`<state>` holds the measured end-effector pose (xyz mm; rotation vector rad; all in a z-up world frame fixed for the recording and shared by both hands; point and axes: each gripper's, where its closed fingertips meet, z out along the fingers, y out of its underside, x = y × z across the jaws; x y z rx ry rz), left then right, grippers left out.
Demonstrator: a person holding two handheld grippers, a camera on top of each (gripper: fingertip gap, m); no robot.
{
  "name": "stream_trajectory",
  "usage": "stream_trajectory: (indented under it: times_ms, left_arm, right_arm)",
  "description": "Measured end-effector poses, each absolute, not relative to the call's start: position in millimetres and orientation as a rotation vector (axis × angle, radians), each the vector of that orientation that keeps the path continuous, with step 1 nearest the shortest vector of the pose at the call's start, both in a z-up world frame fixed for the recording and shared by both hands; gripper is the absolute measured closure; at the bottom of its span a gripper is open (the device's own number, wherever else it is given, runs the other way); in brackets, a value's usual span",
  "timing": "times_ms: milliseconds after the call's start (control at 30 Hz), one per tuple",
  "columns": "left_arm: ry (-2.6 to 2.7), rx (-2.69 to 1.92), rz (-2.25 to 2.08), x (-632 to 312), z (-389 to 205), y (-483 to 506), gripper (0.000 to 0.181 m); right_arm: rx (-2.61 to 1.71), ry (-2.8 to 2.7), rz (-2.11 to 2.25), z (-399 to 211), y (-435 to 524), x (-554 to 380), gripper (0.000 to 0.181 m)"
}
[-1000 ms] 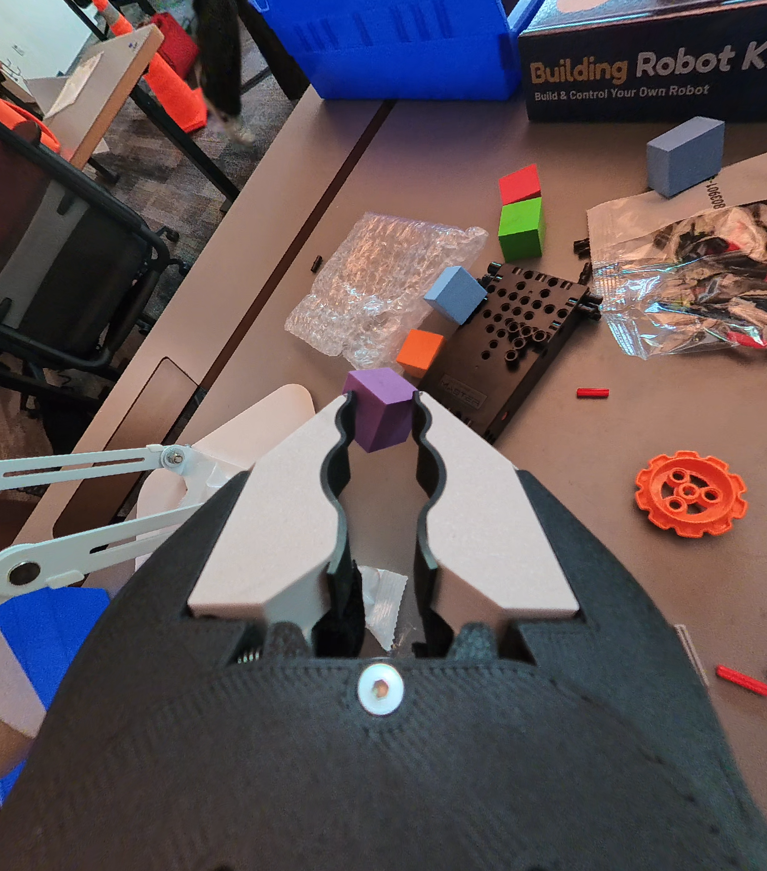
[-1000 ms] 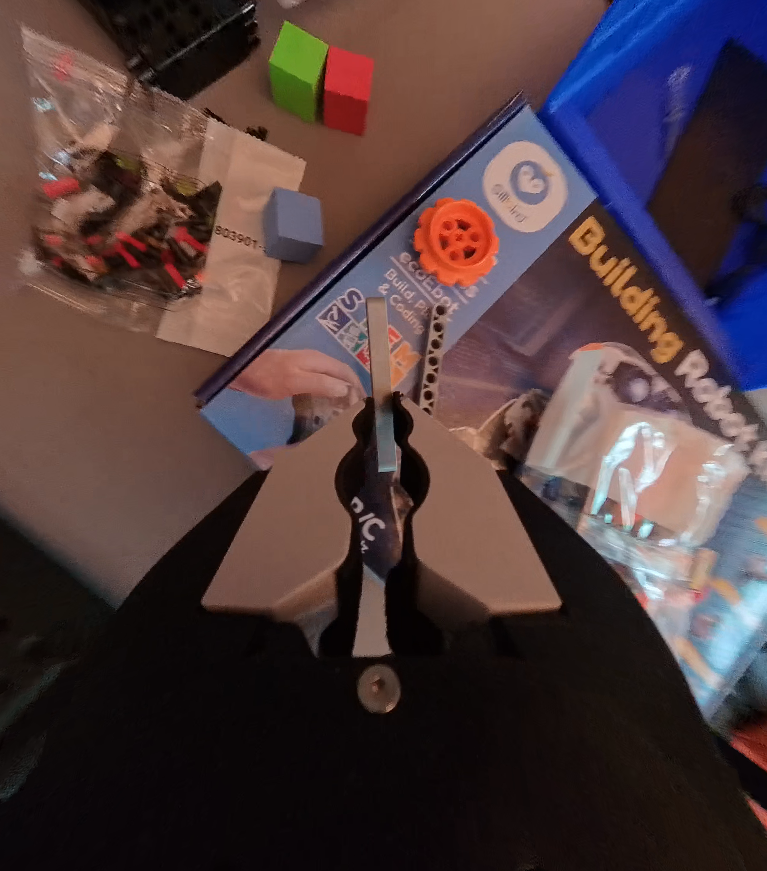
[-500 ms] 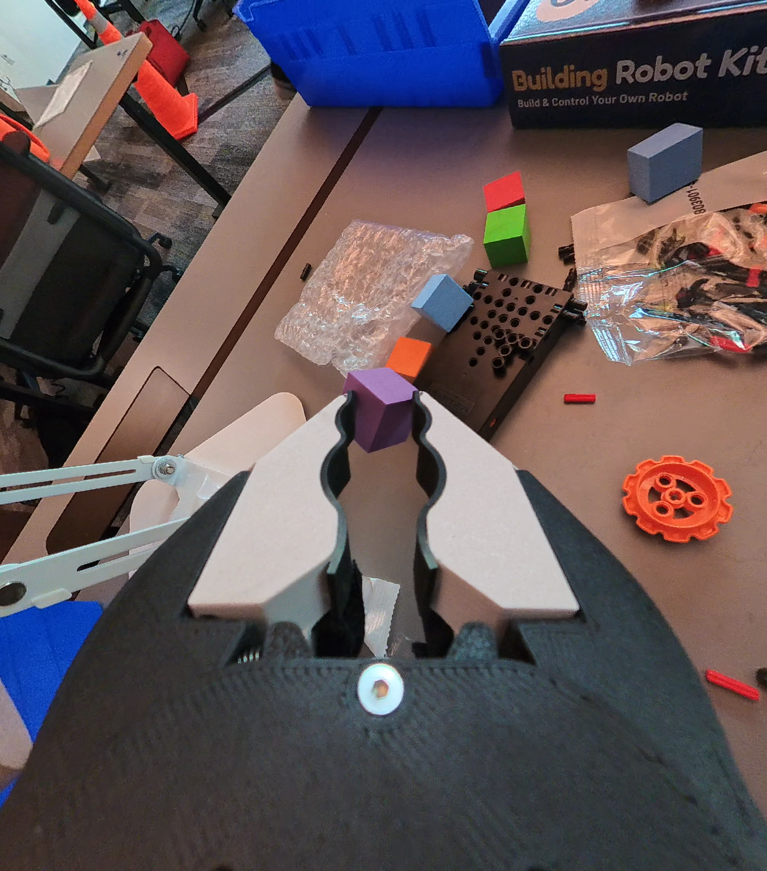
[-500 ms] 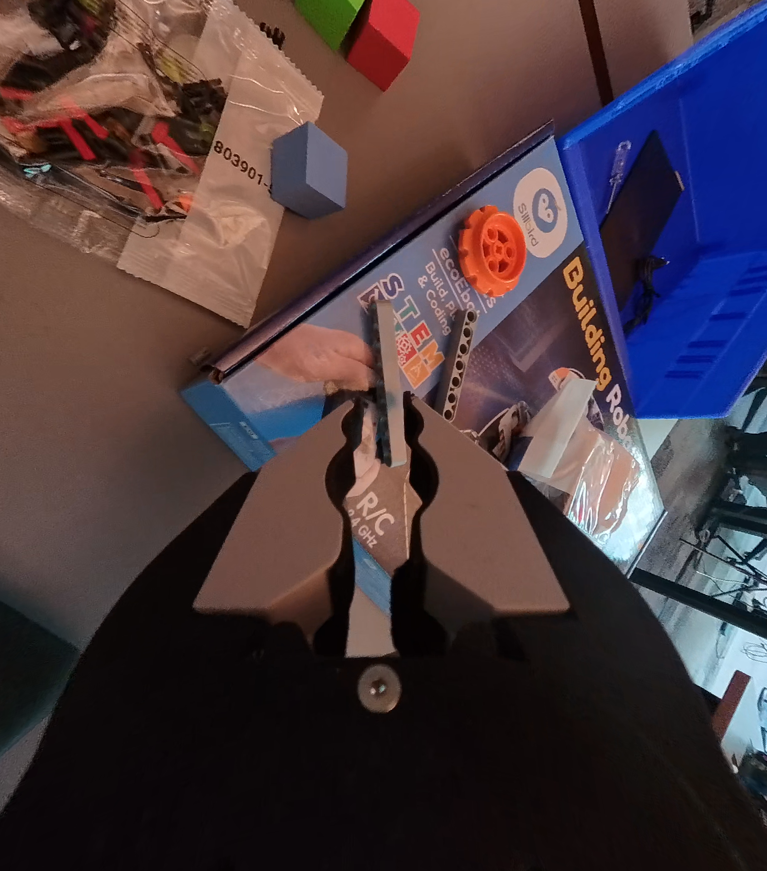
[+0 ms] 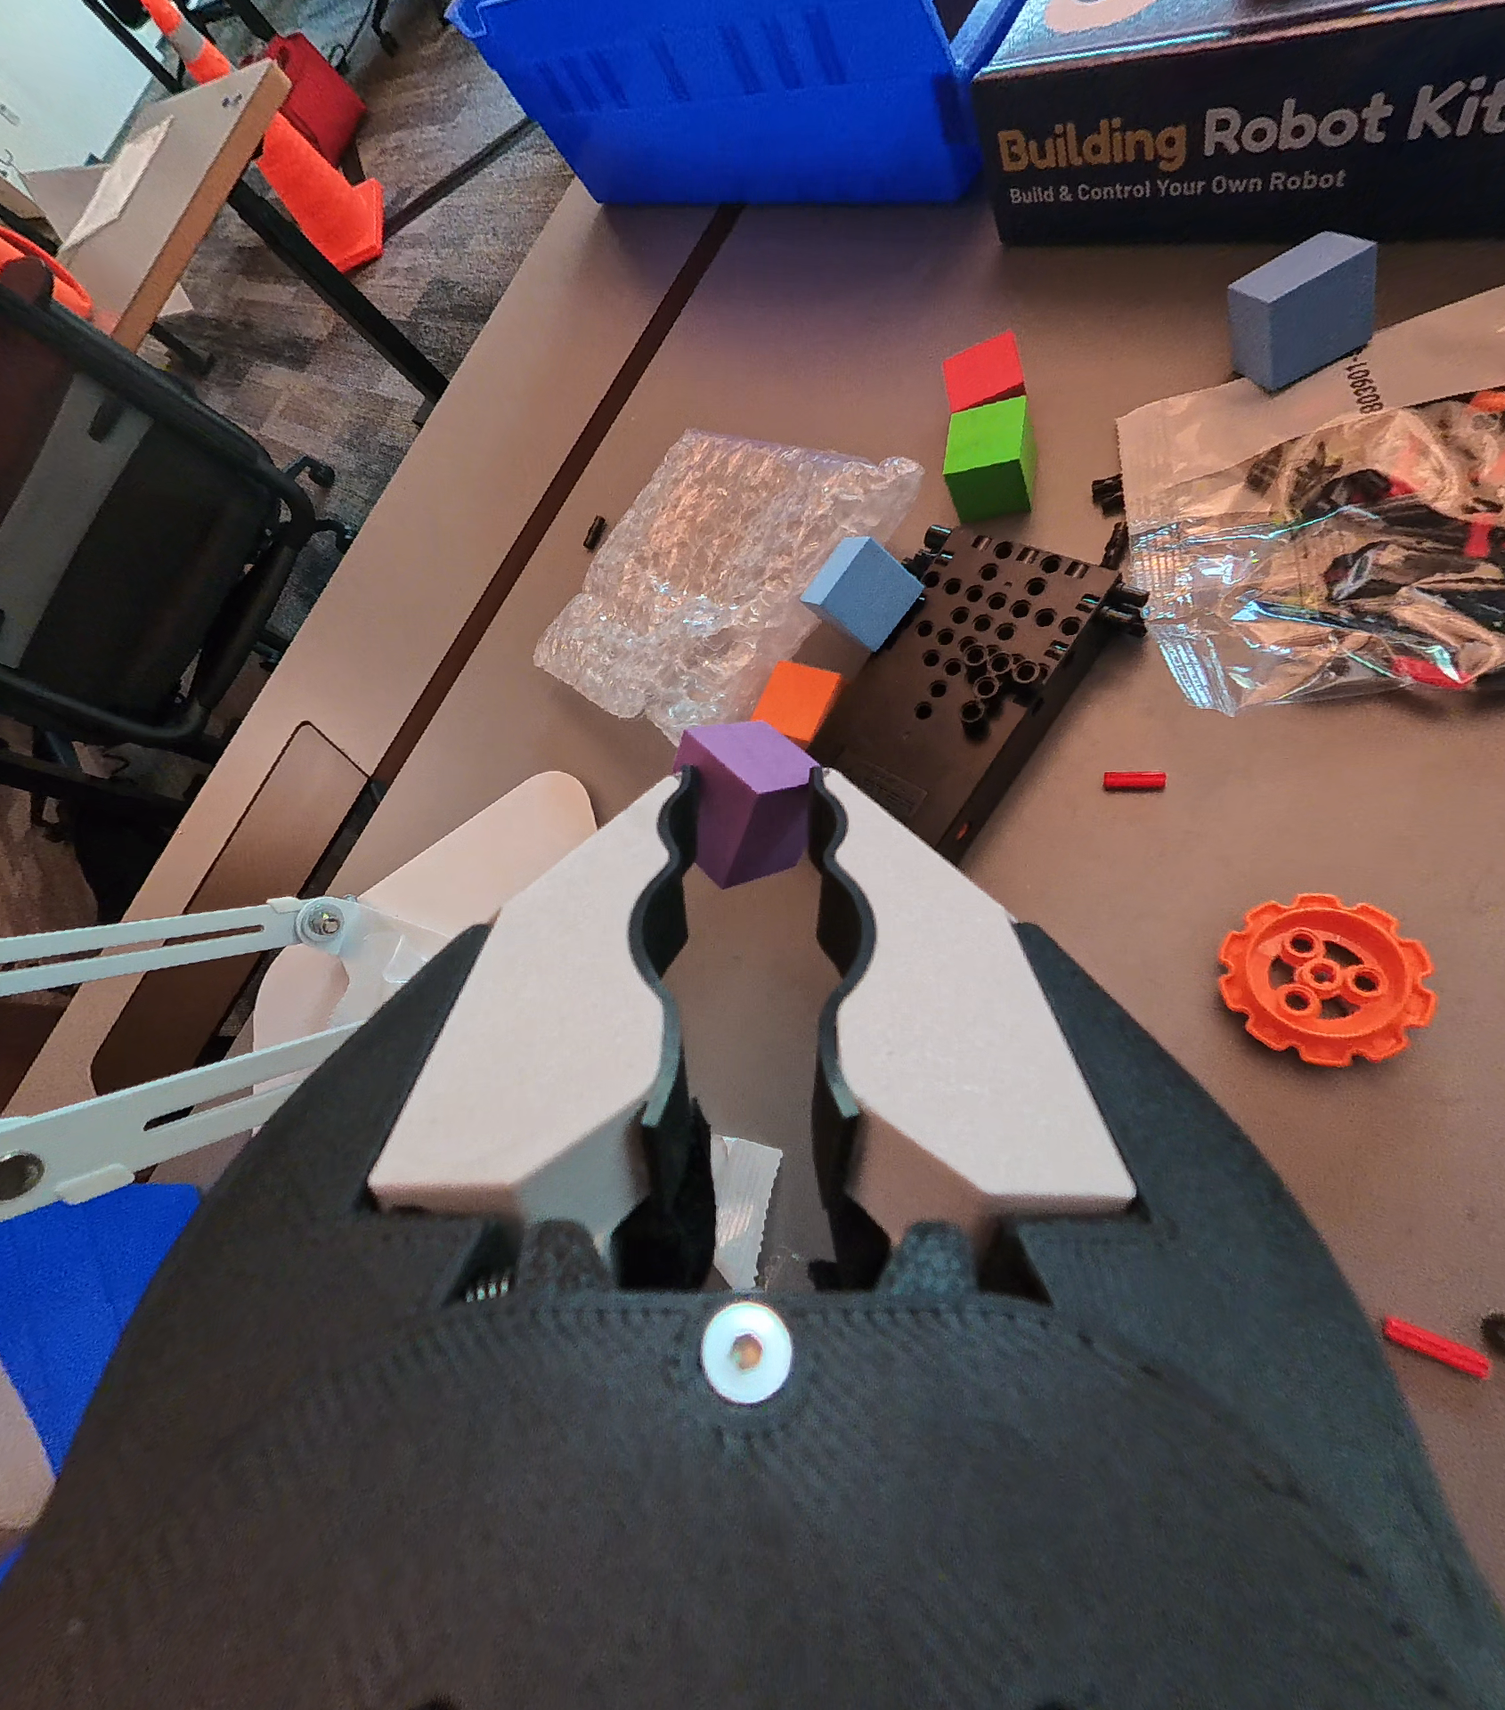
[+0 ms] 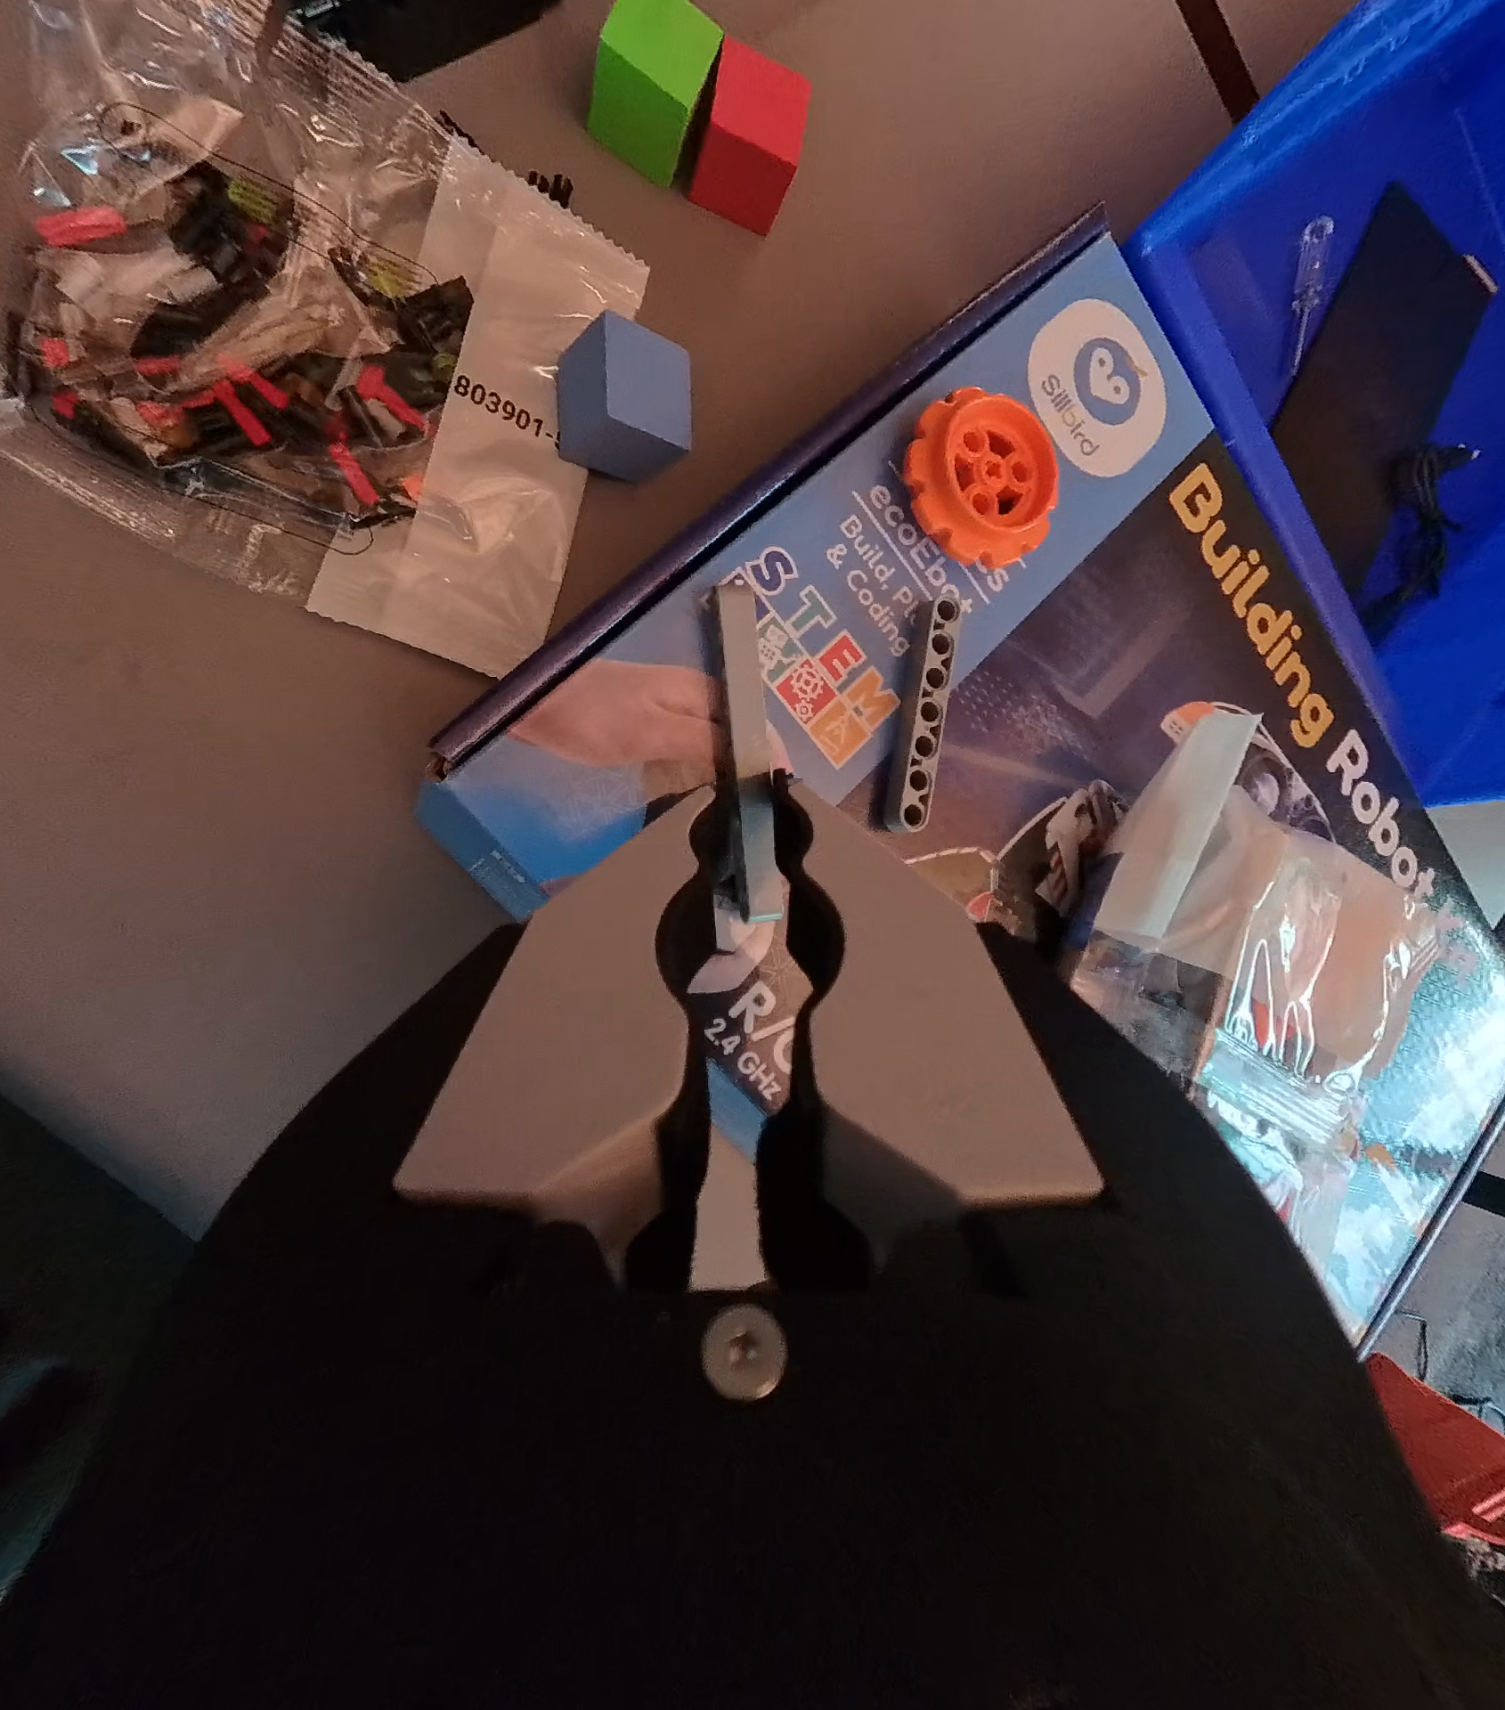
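Left gripper (image 5: 746, 785) clamped on a small purple foam cube (image 5: 746, 803) at the fingertips, held above the brown tabletop (image 5: 1100, 879). Just beyond the cube, a small orange cube (image 5: 797, 699), then a grey-blue cube (image 5: 862, 601) leaning against a black perforated plastic plate (image 5: 975, 685), with a crumpled sheet of clear bubble wrap (image 5: 693, 574) to the left. Farther off, a green cube (image 5: 989, 458) touching a red cube (image 5: 982, 368); to the right, an orange toothed plastic wheel (image 5: 1325, 979) lying flat. Right gripper (image 6: 751, 791) pinched shut on a long thin grey plastic beam (image 6: 744, 731), poised over a printed blue cardboard kit box (image 6: 1100, 740). On that box, a second grey beam with holes (image 6: 922, 712) and another orange wheel (image 6: 980, 477); beside it, a blue plastic bin (image 6: 1424, 416).
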<state>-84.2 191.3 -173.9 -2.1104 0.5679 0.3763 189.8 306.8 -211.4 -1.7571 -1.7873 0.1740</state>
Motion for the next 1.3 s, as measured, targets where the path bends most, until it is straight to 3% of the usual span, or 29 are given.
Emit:
stream_trajectory:
  times_ms: [333, 667, 733, 1000, 1300]
  left_arm:
    - [0.576, -2.115, 0.376, -83, -176, 192, 0.160]
    - [0.588, -2.119, 0.370, -80, -177, 192, 0.159]
    - [0.585, -2.120, 0.369, -81, -177, 192, 0.159]
    - [0.598, -2.118, 0.356, -77, -178, 194, 0.159]
    - [0.601, -2.116, 0.355, -76, -179, 194, 0.159]
  right_arm:
    - [-1.717, -1.817, 0.113, -211, 302, 195, 0.175]
    - [-2.222, -1.621, 0.781, -208, 300, 195, 0.174]
    - [-2.218, -1.592, 0.696, -209, 312, 198, 0.162]
    - [-2.016, -1.724, 0.418, -201, 311, 205, 0.159]
    - [-1.960, -1.759, 0.325, -212, 320, 210, 0.175]
